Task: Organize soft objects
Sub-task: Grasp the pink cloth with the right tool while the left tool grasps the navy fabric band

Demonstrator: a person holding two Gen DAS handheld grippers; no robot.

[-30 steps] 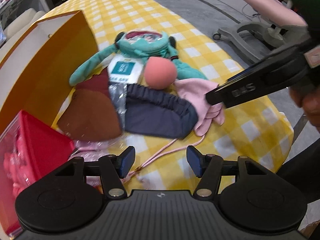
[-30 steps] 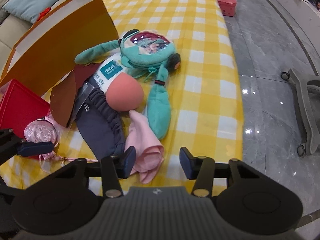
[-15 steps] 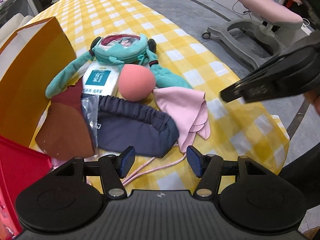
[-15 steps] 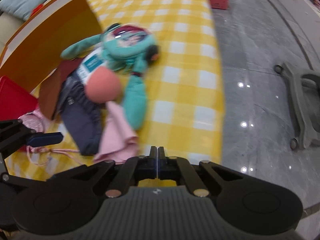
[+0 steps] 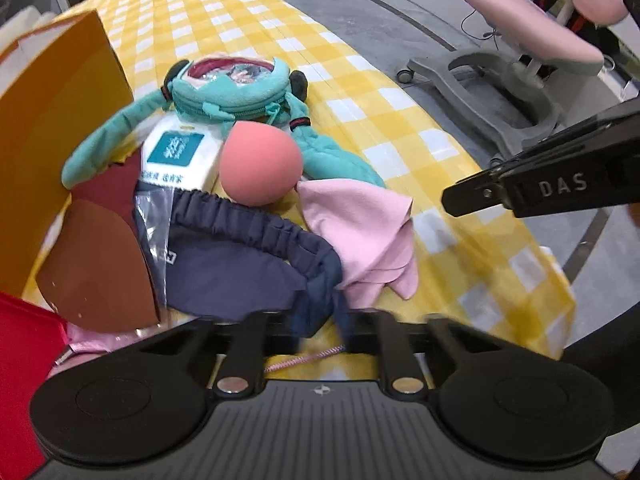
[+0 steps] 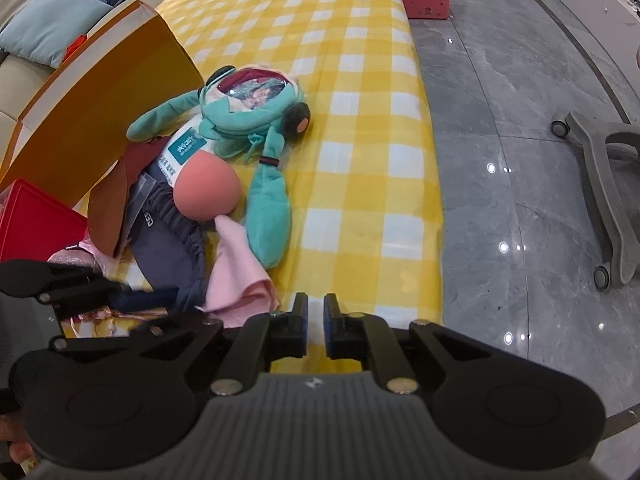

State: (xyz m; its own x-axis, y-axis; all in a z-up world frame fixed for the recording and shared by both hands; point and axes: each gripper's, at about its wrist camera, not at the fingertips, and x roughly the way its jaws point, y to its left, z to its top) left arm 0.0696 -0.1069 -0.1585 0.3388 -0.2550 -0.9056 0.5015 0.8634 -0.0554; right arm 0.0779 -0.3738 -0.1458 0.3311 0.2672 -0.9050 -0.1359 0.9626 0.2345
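On the yellow checked table soft things lie in a heap: a navy elastic-edged cloth, a pink cloth, a salmon ball and a teal plush pouch. My left gripper is closing its jaws, and the near edge of the navy cloth is bunched between the pads. My right gripper hovers over the table's near edge beside the pink cloth. Its jaws are opening by a narrow crack, with nothing between them.
An orange box stands open at the left, with a red box and a brown card flap near it. A white labelled packet lies under the plush. A pink cord trails by my left gripper. A chair base stands on the floor.
My left gripper came down toward the navy cloth and its wide jaws closed on the cloth's edge. My right gripper's jaws snapped shut, then parted slightly.
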